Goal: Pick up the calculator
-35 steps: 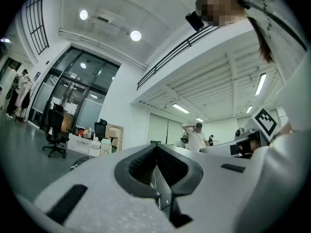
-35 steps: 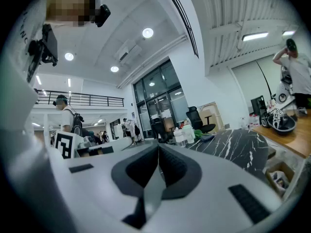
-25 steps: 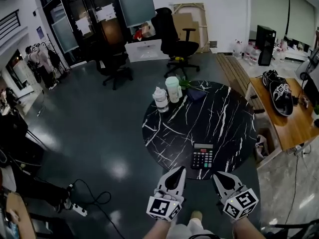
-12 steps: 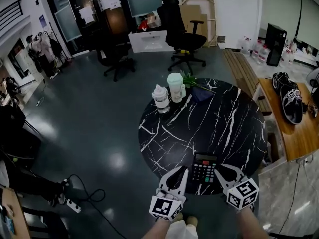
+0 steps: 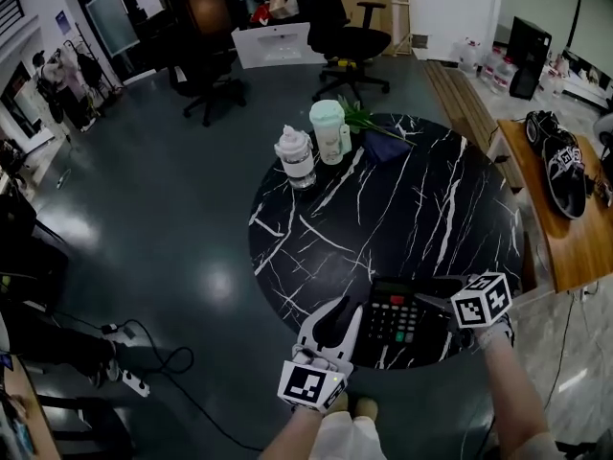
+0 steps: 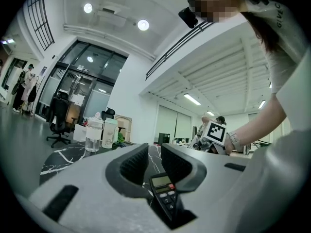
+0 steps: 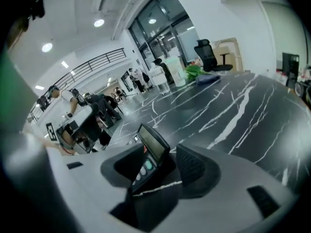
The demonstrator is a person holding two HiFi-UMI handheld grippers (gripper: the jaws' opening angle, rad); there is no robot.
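A black calculator (image 5: 391,316) lies near the front edge of the round black marble table (image 5: 383,209). My right gripper (image 5: 428,303) reaches in from the right, angled down. In the right gripper view its jaws are opening; the calculator (image 7: 150,152) stands tilted between them, leaning on the left finger (image 7: 127,165), with a gap to the other pad. My left gripper (image 5: 347,307) points level at the calculator's left edge. In the left gripper view its fingers (image 6: 133,165) stand a narrow gap apart, and the calculator (image 6: 164,193) shows through that gap.
At the table's far side stand a clear bottle (image 5: 295,156), a pale green cup (image 5: 327,130), green leaves (image 5: 359,118) and a dark cloth (image 5: 383,149). A wooden bench (image 5: 560,247) holding shoes is at the right. Office chairs (image 5: 340,27) stand behind; a cable (image 5: 158,353) crosses the floor.
Both grippers moved forward and down to the calculator. The right one swung round to its right side and tipped downward; the left one came up to its left edge.
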